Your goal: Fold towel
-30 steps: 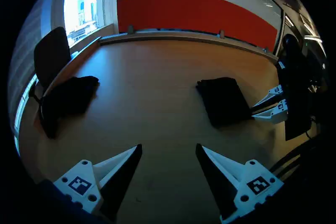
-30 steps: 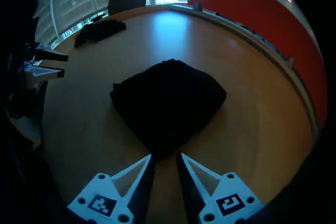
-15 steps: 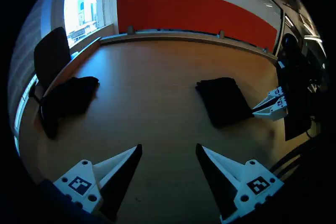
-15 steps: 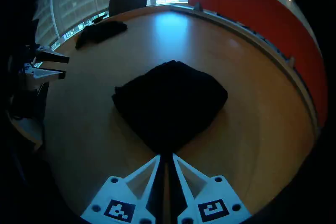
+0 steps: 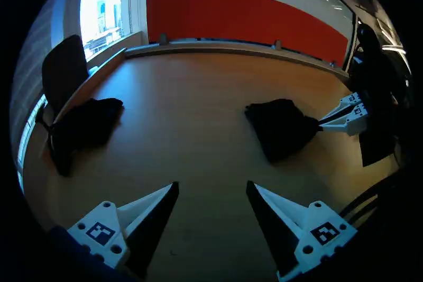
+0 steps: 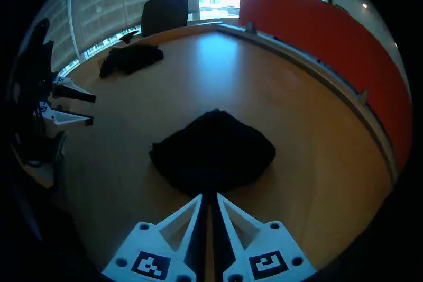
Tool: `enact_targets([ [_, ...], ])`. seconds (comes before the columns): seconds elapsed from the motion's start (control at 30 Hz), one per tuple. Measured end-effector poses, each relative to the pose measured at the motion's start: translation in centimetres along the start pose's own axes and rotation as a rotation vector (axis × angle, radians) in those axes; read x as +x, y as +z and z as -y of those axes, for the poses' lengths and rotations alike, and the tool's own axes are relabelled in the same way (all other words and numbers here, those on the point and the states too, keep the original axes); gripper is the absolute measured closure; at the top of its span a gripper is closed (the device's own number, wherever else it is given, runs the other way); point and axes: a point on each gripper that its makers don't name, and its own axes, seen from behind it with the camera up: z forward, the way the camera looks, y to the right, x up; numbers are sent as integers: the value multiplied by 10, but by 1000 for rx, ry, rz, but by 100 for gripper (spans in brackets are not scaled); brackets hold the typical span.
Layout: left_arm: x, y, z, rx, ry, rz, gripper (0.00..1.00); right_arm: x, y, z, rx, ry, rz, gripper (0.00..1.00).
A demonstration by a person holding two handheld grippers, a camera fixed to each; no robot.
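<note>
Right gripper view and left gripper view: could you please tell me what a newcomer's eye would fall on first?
A dark towel lies in the middle of the wooden table, its near edge pinched in the shut right gripper. A bright red partition runs along the table's far edge. The left gripper hangs open over bare wood, and a second dark cloth lies near the office chair.

Your surface (image 5: 195, 102) is a broad wooden top with a curved edge, and most of it is bare. You have two dark things lying on it. The towel (image 5: 280, 126) sits bunched up near the middle, well in from the edge lined by the red panel (image 5: 243, 20). A second cloth (image 5: 84, 123) lies crumpled close to the edge where the chair (image 5: 63, 67) stands. The two are well apart.
</note>
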Motion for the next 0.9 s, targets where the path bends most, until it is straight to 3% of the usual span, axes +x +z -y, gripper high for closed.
enact_targets([
  [0.4,11,-1,1,-7,7,-27,6,73,-23,-16,-14,-36,-108,95],
  [0.9,22,-6,3,-15,18,-50,6,135,-58,-34,-48,-79,-196,95],
])
